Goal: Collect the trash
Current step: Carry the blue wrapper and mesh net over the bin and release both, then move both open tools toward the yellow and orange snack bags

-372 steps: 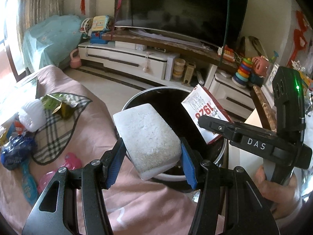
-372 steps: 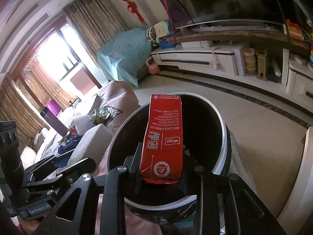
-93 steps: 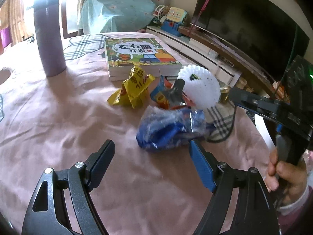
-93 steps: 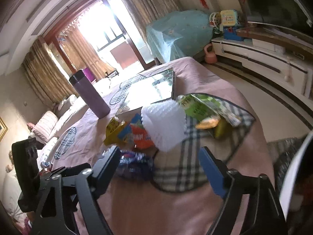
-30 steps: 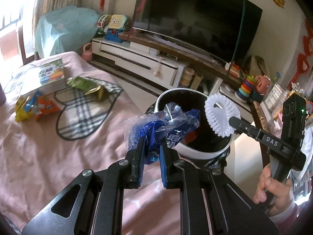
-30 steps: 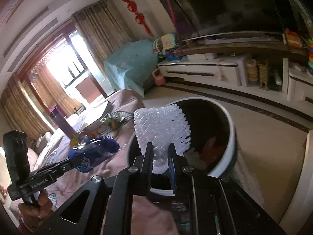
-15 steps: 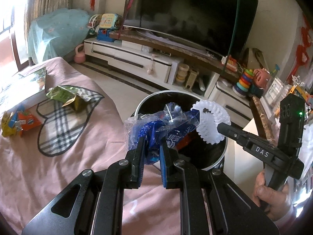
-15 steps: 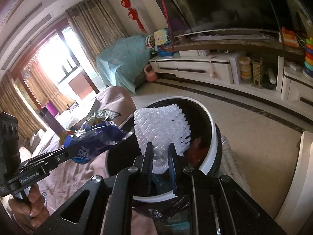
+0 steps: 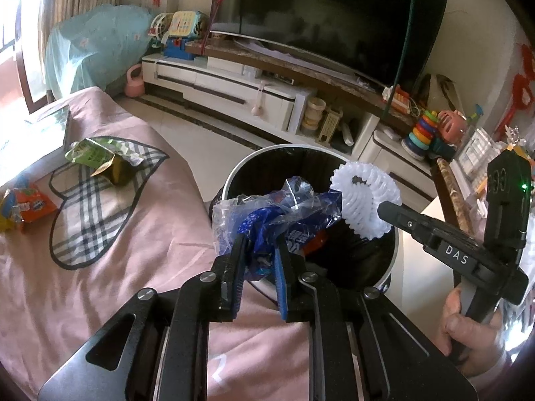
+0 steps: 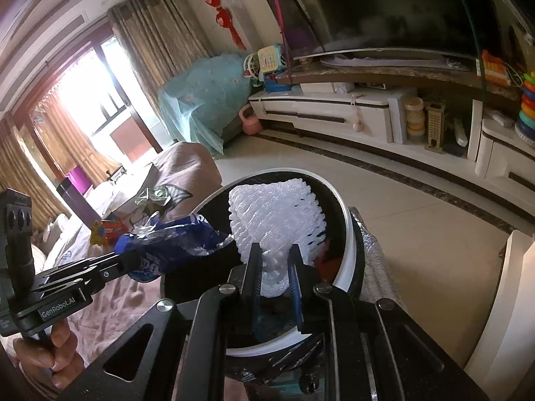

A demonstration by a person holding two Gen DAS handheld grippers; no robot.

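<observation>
Left gripper [image 9: 259,260] clamped tight on a crumpled blue wrapper [image 9: 277,214], right gripper [image 10: 275,269] likewise pinched on a white foam net [image 10: 277,220], jaws just easing apart a touch with the net between them — both pieces hung over the open bin [image 9: 234,180], presumably ready to drop. Wrapper glossy, half clear film; net a ribbed, springy mesh sleeve. Further off at ten o'clock on the pink cloth [image 9: 133,234]: a green packet [image 9: 97,160], an orange wrapper [image 9: 26,204], waiting.
</observation>
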